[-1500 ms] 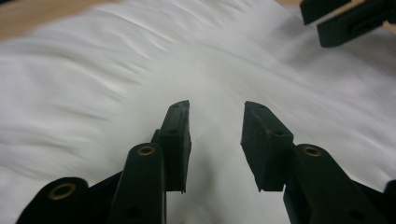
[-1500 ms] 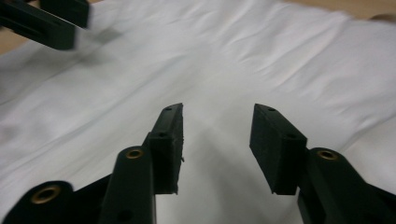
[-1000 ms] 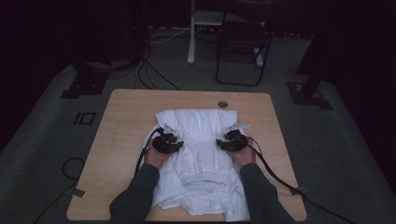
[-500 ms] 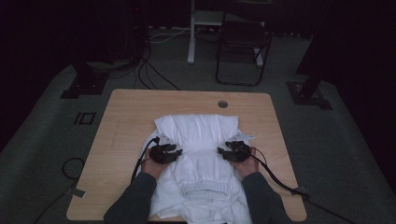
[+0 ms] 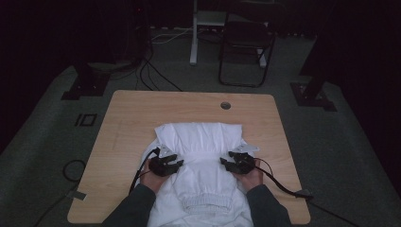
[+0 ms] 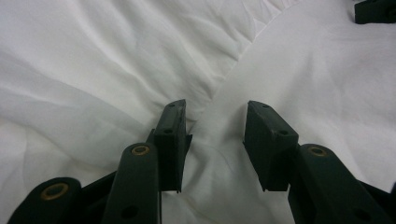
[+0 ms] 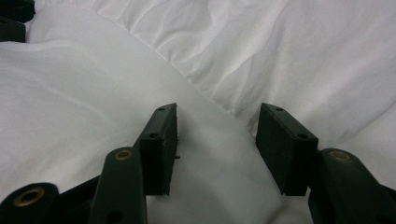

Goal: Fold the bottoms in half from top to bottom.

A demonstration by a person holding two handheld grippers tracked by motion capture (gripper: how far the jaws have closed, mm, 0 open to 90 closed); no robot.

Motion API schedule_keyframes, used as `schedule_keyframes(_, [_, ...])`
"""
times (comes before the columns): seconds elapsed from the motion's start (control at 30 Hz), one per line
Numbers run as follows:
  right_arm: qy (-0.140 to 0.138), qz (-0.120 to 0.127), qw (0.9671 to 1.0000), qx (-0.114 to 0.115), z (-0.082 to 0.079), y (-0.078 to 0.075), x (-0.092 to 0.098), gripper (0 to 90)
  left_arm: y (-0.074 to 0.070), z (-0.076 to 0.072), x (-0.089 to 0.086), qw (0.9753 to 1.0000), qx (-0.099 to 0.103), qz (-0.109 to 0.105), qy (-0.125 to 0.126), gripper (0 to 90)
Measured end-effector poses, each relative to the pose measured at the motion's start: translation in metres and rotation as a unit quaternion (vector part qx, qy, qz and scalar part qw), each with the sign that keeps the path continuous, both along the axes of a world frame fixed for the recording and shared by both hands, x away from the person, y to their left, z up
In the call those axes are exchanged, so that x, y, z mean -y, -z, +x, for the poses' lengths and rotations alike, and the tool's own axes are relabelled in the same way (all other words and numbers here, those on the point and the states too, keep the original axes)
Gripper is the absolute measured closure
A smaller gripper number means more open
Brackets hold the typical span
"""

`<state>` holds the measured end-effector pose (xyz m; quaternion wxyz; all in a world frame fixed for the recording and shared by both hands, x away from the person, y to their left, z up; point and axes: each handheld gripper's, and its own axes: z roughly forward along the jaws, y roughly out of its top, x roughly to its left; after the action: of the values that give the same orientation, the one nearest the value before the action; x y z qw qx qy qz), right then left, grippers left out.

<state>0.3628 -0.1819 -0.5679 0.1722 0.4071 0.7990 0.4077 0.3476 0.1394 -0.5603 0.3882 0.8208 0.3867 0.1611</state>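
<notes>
Nearest the person, at the near edge of the table (image 5: 124, 124): ribbed hem (image 5: 208, 204) of the white garment (image 5: 201, 139) draped over that edge between the two sleeves, lower than a second ago. Just beyond it, resting on the cloth: left gripper (image 5: 175, 165) and right gripper (image 5: 228, 164), one on each side of the garment's middle, both drawn back toward the person compared with a second ago. In the left gripper view, left gripper (image 6: 215, 108) with jaws moderately apart and nothing pinched, a folded edge of cloth running up between them; same in the right gripper view for the right gripper (image 7: 217, 111), jaws apart over smooth fabric, a fold line just ahead. Farther off: far edge of the garment now nearer than before, more bare wood showing up to the cable hole (image 5: 225, 105). Probably a drag-and-smooth stroke just finished, cloth slid nearer and flattened; likely next, a fresh grasp for a fold.
</notes>
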Motion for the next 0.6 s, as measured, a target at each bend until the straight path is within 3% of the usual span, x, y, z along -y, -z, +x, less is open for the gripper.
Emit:
schedule_keyframes(0.07, [-0.002, -0.003, 1.0000, 0.002, -0.003, 0.000, -0.001, 47.6, -0.005, 0.000, -0.002, 0.9999, -0.012, -0.003, -0.001, 59.1])
schedule_keyframes(0.13, [-0.002, -0.006, 1.0000, 0.003, -0.003, 0.000, -0.002, 47.7, -0.013, 0.003, -0.003, 0.9999, -0.012, -0.010, -0.006, 55.6])
schedule_keyframes(0.27, [-0.002, -0.005, 1.0000, 0.003, -0.003, 0.000, -0.001, 47.7, -0.040, 0.018, -0.012, 0.9992, 0.021, -0.010, -0.033, 50.2])
schedule_keyframes(0.37, [-0.002, -0.007, 1.0000, 0.003, -0.003, 0.000, -0.002, 47.7, -0.057, 0.042, -0.022, 0.9966, 0.040, -0.010, -0.071, 45.5])
schedule_keyframes(0.43, [-0.001, -0.007, 1.0000, 0.003, -0.003, 0.000, -0.002, 47.7, -0.059, 0.058, -0.029, 0.9949, 0.036, -0.012, -0.094, 43.4])
schedule_keyframes(0.47, [-0.001, -0.007, 1.0000, 0.003, -0.003, 0.000, -0.002, 47.7, -0.059, 0.058, -0.029, 0.9949, 0.036, -0.012, -0.094, 42.9])
schedule_keyframes(0.5, [-0.001, -0.006, 1.0000, 0.003, -0.003, 0.000, -0.002, 47.7, -0.056, 0.079, -0.036, 0.9919, 0.026, -0.005, -0.124, 42.9])
schedule_keyframes(0.6, [-0.001, -0.007, 1.0000, 0.003, -0.003, 0.000, -0.002, 47.7, -0.043, 0.103, -0.044, 0.9872, 0.000, 0.004, -0.160, 36.3])
